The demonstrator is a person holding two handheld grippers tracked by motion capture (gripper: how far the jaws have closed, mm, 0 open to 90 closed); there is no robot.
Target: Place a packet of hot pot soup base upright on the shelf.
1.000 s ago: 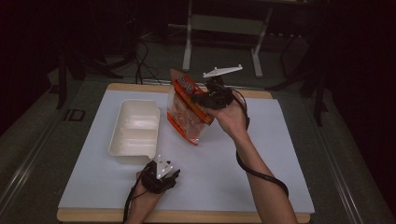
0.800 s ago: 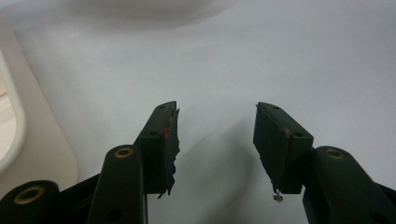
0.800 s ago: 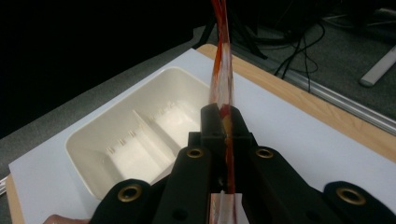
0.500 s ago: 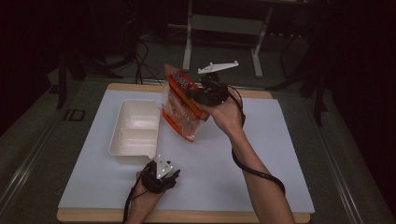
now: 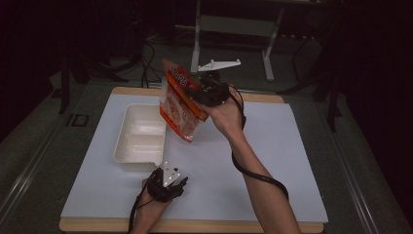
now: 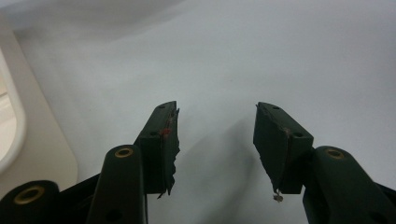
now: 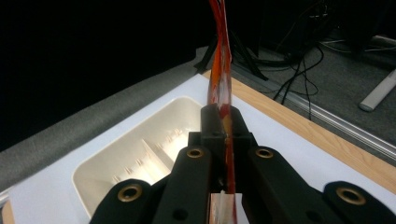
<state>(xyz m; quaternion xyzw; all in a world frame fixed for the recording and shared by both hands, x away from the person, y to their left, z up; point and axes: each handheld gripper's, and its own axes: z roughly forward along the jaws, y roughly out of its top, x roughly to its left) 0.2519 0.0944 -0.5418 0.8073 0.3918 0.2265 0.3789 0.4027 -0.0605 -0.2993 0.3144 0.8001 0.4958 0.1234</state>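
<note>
One orange snack bag (image 5: 181, 105) hangs in the air from the right gripper (image 5: 203, 93), whose jaws are clamped flat on one edge of it; in the right gripper view the bag (image 7: 220, 70) runs edge-on straight out from the closed jaws, its long axis in line with them. The white tray (image 5: 139, 141) lies below and to the left of the bag's lower corner in the high view, just beside it rather than beneath it; the coming move, as I judge it, turns on carrying that corner leftward over the tray's rim. In the right gripper view the tray (image 7: 140, 154) sits left of the bag, its dividers showing; whether the bag's top is torn open I cannot tell from these dim frames. The left gripper (image 5: 168, 183) rests low on the white mat (image 5: 272, 161) near the tray's near corner, jaws spread wide on nothing; it is the nearer to the tray. Nothing stands between bag and tray.
</note>
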